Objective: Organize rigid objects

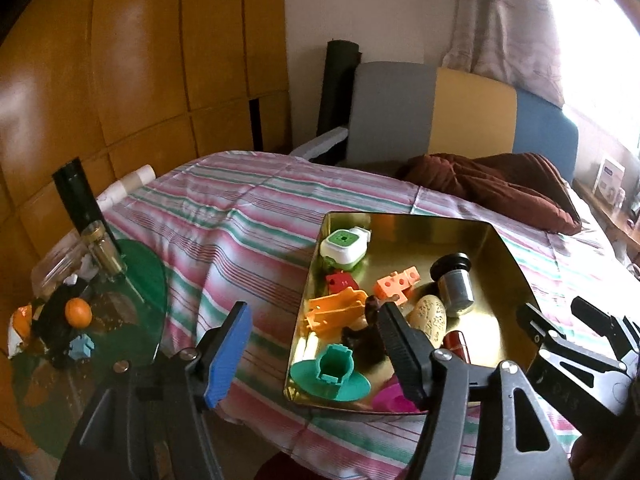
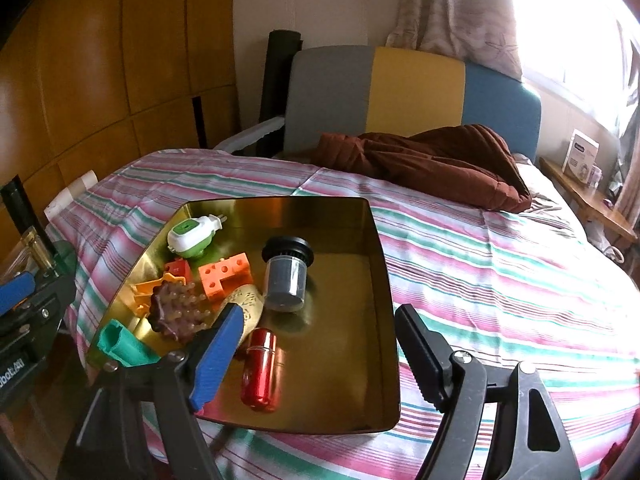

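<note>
A gold tray (image 1: 496, 264) (image 2: 360, 360) lies on the striped bed. In it are a green-and-white plug (image 2: 192, 236), an orange block (image 2: 226, 276), a black-capped grey cylinder (image 2: 286, 276), a cream egg (image 1: 430, 316), a brown nubbed massager (image 2: 176, 314), a teal piece (image 1: 330, 372) and a red capsule (image 2: 260, 368). My left gripper (image 1: 316, 316) hangs open over the tray's near left edge, holding nothing. Wide open too, my right gripper (image 2: 320, 314) hovers above the tray's near half, over the capsule without touching it.
Left of the bed stands a green glass side table (image 1: 148, 276) with an orange ball (image 1: 78, 312), a jar and small clutter. A brown blanket (image 2: 432, 160) lies by the headboard. A wooden wardrobe fills the left side, and a shelf (image 2: 588, 200) runs along the right.
</note>
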Demonstrator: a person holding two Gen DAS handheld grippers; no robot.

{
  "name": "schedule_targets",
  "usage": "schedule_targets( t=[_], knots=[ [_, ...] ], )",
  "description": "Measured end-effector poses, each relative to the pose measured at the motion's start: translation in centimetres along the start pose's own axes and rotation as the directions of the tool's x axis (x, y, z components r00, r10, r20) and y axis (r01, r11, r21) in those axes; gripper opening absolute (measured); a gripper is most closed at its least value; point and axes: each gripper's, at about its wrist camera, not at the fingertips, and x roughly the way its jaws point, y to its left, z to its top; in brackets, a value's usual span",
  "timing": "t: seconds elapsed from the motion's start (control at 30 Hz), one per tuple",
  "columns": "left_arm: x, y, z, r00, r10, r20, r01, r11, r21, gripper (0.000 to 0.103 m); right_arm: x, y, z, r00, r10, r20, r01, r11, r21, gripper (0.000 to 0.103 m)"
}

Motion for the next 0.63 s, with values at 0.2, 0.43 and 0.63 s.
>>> schedule_targets(
  t=[0.2, 0.43, 0.63],
  knots=[
    [0.0, 0.2, -0.1, 1.000, -0.011, -0.006, 0.011, 1.000, -0.005, 0.066, -0.1, 0.4, 0.1, 1.000, 0.004, 0.003, -0.004, 1.000, -0.007, 0.079],
    [0.2, 0.3, -0.1, 1.000, -0.029, -0.010, 0.029, 1.000, -0.008, 0.066, -0.1, 1.0, 0.3, 1.000, 0.009, 0.003, -0.009, 1.000, -0.022, 0.080],
    [0.1, 0.6, 0.0, 0.999, -0.033, 0.017, 0.033, 0.999, -0.012, 0.061, 0.4, 1.3, 0.3, 1.000, 0.018, -0.009, -0.018, 0.999, -0.027, 0.080]
  ],
)
